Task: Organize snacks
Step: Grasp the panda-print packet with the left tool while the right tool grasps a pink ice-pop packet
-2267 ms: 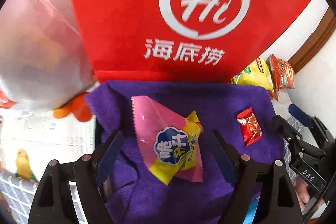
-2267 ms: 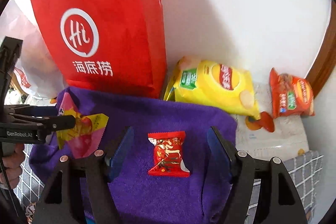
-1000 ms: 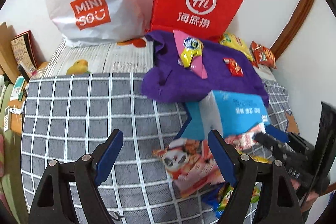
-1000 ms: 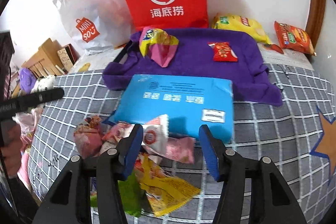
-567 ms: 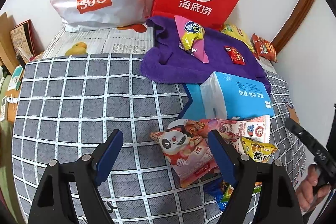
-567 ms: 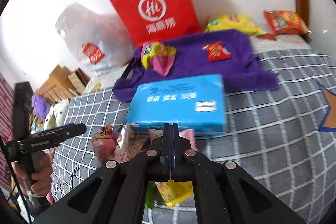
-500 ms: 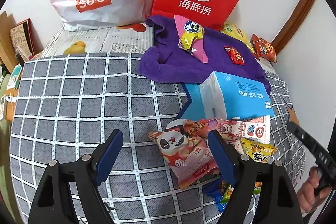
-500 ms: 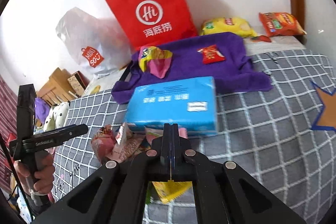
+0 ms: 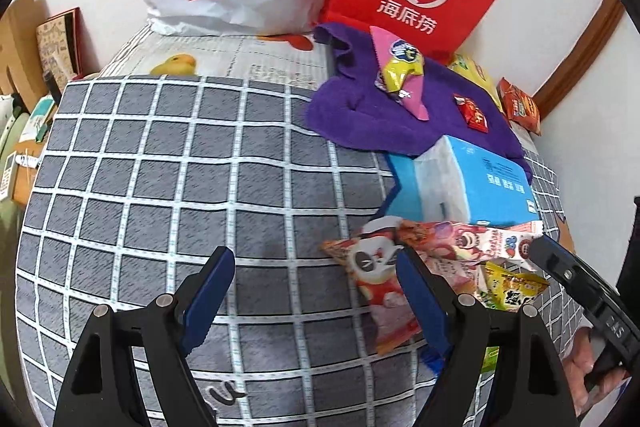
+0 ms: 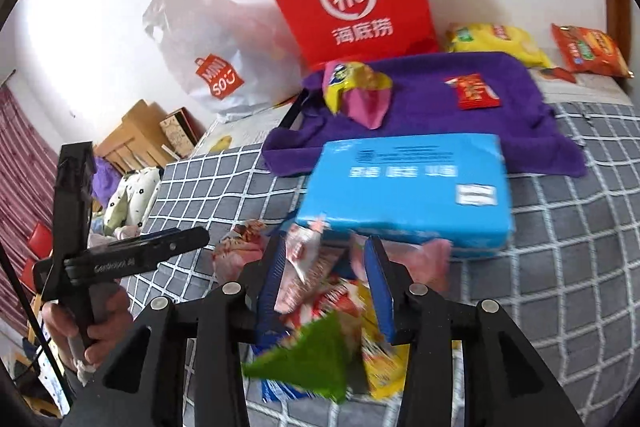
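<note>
Two packets, a pink-and-yellow crinkled wrapper (image 9: pixel 400 67) and a small red foil sachet (image 9: pixel 472 113), are already lying on the purple fleece cloth (image 9: pixel 360 115). The right gripper (image 10: pixel 326 277), its jaws just reopening, is straddling the loose heap of snack packets (image 10: pixel 320 291) beside the blue tissue pack (image 10: pixel 408 195) without pressing any. The left gripper (image 9: pixel 312 291) is hovering released over the grey checked bedspread (image 9: pixel 160 167), so most sorting is remaining.

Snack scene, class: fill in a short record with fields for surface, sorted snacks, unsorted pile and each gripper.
surface: grey checked cover
sorted snacks: pink-yellow packet and red packet, apart on the purple cloth
unsorted pile: snack packets in front of the blue box
left gripper: open, empty
right gripper: jaws just reopened, astride pile packets
</note>
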Demonstrator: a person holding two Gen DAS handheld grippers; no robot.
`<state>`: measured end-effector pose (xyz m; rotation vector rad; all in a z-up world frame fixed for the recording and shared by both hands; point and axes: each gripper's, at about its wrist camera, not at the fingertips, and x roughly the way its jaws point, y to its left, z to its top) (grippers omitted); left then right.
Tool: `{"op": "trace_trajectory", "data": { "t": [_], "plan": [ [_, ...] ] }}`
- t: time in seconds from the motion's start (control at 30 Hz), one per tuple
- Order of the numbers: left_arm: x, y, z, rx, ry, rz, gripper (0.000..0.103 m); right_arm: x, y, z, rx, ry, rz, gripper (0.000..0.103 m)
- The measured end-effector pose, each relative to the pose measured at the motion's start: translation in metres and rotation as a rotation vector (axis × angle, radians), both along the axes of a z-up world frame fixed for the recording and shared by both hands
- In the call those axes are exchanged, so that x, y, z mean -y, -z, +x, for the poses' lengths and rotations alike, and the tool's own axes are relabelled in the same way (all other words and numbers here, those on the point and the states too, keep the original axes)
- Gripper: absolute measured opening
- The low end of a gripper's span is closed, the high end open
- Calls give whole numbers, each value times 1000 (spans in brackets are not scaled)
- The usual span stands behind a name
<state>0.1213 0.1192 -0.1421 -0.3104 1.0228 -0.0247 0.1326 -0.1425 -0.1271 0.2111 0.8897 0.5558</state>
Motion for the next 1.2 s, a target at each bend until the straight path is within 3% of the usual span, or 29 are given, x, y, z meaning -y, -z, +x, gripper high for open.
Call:
{"op": "trace_trajectory", "data": {
  "t": [0.07, 0.1, 0.13, 0.23, 0.47, 0.63, 0.77, 0.8, 0.87, 0.97, 1.0, 1.13, 1.2],
  "plan": [
    [-4, 1, -1, 1, -5, -2, 81, -9, 5, 7, -12, 1, -6, 39],
    [-6, 1, -1, 1, -8, -4, 81, -12, 8, 10, -24, 4, -14, 33],
    [-6, 1, -1, 1, -9, -6, 81, -16, 11, 14, -40, 5, -24, 7],
    [-5, 2, 0, 6, -1, -16, 81, -16, 12, 15, -50, -8, 1, 7],
    [25, 8, 14, -10, 56, -58, 82, 26, -25, -16, 66, 46, 60, 7],
    [47, 25, 30, -81, 66, -54, 82, 81, -36, -41, 119, 151, -4, 6],
    [64, 38, 38, -131, 73, -65, 80, 124, -21, -59, 95, 249, -87, 7],
    [68, 38, 38, -127, 73, -48, 80, 132, -13, -62, 72, 251, -97, 8],
    [77, 36, 37, -112, 95, -22, 64, 144, 5, -67, 13, 258, -139, 15],
    [79, 33, 36, -107, 107, -30, 49, 151, 26, -73, -31, 249, -221, 19],
    [80, 31, 35, -102, 105, -6, 49, 153, 29, -74, -21, 260, -242, 21],
    [75, 29, 33, -99, 96, 34, 49, 146, 24, -72, 39, 234, -261, 53],
    [70, 26, 29, -99, 90, 33, 49, 136, 20, -69, 89, 215, -282, 55]
  ]
}}
